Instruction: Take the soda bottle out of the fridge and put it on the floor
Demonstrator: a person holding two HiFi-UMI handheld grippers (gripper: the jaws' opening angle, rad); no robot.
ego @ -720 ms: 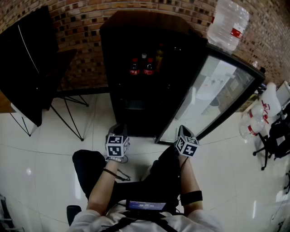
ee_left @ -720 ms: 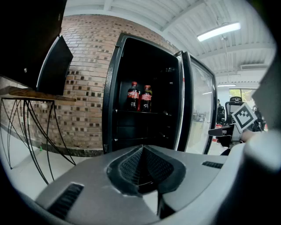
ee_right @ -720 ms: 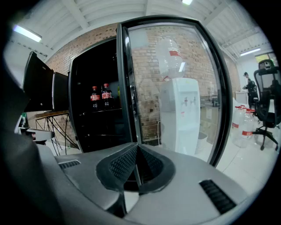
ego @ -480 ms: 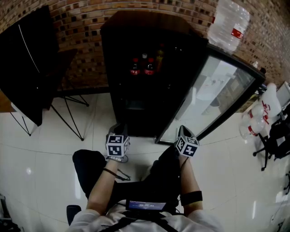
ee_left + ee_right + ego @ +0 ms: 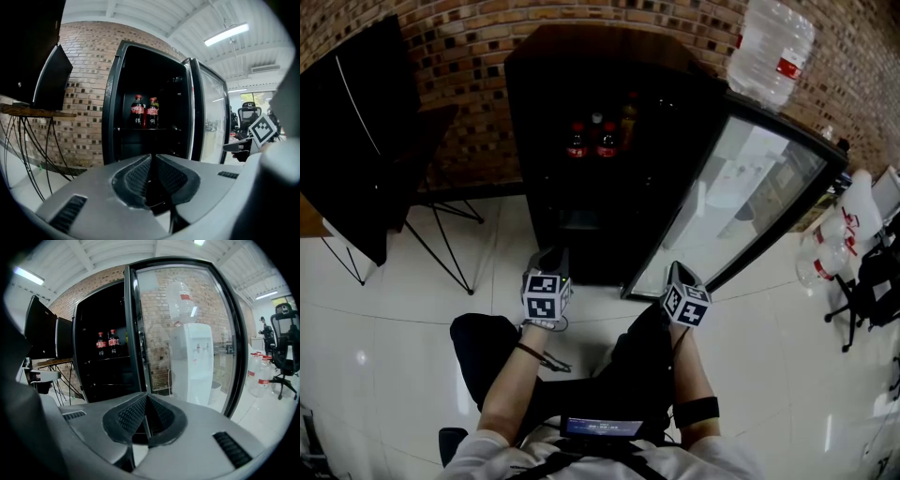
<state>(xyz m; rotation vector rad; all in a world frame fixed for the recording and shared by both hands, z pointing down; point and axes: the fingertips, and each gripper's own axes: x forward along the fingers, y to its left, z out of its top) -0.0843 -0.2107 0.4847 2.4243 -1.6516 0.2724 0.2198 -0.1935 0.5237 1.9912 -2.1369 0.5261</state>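
A black fridge (image 5: 609,150) stands open against the brick wall, its glass door (image 5: 741,197) swung out to the right. Two red-labelled soda bottles (image 5: 577,141) (image 5: 607,139) stand side by side on an upper shelf; the left gripper view shows the bottles (image 5: 137,110) (image 5: 153,111), and the right gripper view shows them too (image 5: 101,344). My left gripper (image 5: 551,262) is shut and empty, low in front of the fridge. My right gripper (image 5: 675,272) is also shut and empty, near the door's lower edge.
A large water jug (image 5: 772,49) lies on the fridge top. A black panel (image 5: 356,131) rests on a wire-legged table at left. Water bottles (image 5: 827,253) and an office chair (image 5: 867,281) stand at right. A water dispenser (image 5: 192,362) shows through the door.
My left gripper has moved a little forward toward the fridge. The right gripper has hardly shifted.
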